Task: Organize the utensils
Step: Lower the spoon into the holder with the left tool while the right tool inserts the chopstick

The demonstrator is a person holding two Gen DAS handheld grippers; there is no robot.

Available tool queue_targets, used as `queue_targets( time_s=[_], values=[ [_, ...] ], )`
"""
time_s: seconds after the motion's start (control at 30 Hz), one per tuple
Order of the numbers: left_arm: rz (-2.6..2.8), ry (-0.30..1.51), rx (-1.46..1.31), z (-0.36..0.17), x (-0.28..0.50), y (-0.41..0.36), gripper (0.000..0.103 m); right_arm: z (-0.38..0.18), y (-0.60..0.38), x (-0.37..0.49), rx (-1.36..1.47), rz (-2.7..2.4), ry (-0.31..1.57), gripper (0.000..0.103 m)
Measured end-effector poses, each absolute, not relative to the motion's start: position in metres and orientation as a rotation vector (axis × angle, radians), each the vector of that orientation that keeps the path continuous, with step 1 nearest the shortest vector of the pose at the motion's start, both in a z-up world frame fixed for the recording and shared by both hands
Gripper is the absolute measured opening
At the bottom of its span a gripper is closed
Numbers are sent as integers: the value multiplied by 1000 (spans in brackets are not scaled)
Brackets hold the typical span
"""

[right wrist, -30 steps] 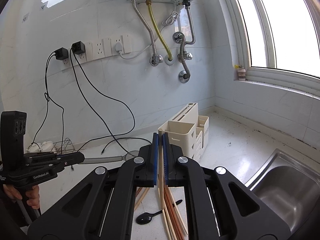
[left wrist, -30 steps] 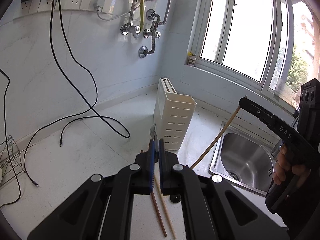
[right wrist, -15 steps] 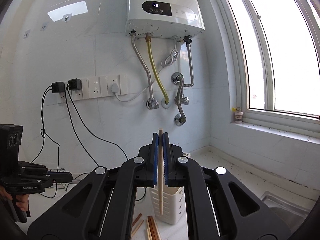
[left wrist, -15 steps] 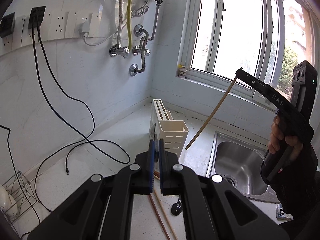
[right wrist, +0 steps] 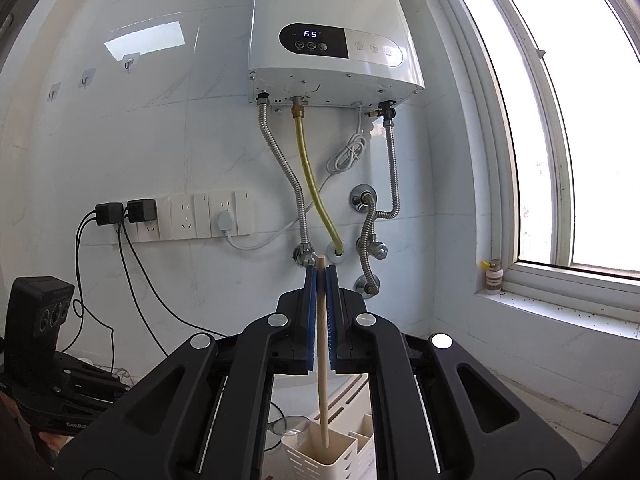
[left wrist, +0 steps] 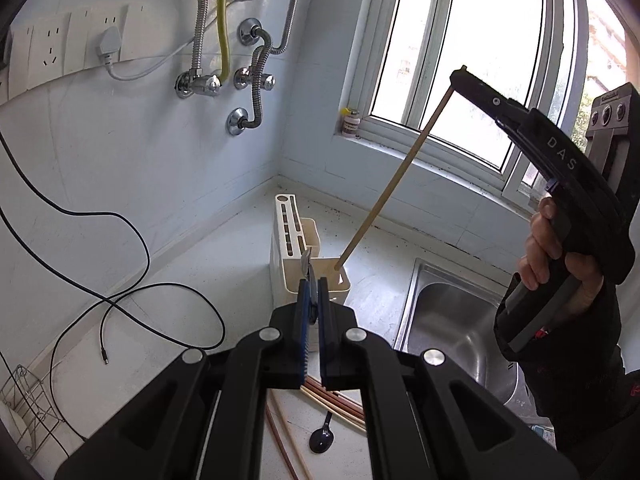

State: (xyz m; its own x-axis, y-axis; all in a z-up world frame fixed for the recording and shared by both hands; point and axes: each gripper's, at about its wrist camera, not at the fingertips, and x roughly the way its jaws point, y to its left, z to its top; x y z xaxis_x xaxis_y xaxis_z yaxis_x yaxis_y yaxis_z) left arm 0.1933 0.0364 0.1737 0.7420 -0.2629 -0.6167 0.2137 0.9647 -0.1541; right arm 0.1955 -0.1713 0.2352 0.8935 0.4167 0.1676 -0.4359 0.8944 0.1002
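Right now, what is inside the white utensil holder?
The tip of one chopstick enters the utensil holder. Its walls hide the bottom, so other contents cannot be seen.

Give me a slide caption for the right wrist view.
Right gripper holds a chopstick, tip lowered into the cream utensil holder.

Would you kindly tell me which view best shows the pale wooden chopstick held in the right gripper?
The left wrist view: the pale wooden chopstick shows whole, from the right gripper down to the cream plastic utensil holder. The right wrist view shows it foreshortened between blue pads.
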Motion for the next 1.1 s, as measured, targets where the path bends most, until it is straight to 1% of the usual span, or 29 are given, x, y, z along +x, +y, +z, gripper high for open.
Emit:
queue_targets(
  time_s=[0.3, 0.43, 0.87, 0.9, 1.03, 1.1],
  values=[
    [-248, 837, -29, 159, 241, 21, 3, 222, -167, 229, 164, 471, -94, 4],
    [-242, 878, -8, 151, 253, 18, 3, 211, -160, 244, 142, 479, -55, 4],
    [-203, 847, -49, 143, 271, 25, 4, 168, -142, 283, 128, 481, 119, 4],
    [-197, 846, -48, 142, 271, 25, 6, 166, -142, 285, 132, 479, 131, 4],
    [-193, 826, -50, 143, 269, 26, 24, 158, -143, 291, 148, 478, 170, 5],
    [-189, 813, -43, 144, 267, 26, 25, 155, -143, 293, 152, 471, 183, 5]
  ],
)
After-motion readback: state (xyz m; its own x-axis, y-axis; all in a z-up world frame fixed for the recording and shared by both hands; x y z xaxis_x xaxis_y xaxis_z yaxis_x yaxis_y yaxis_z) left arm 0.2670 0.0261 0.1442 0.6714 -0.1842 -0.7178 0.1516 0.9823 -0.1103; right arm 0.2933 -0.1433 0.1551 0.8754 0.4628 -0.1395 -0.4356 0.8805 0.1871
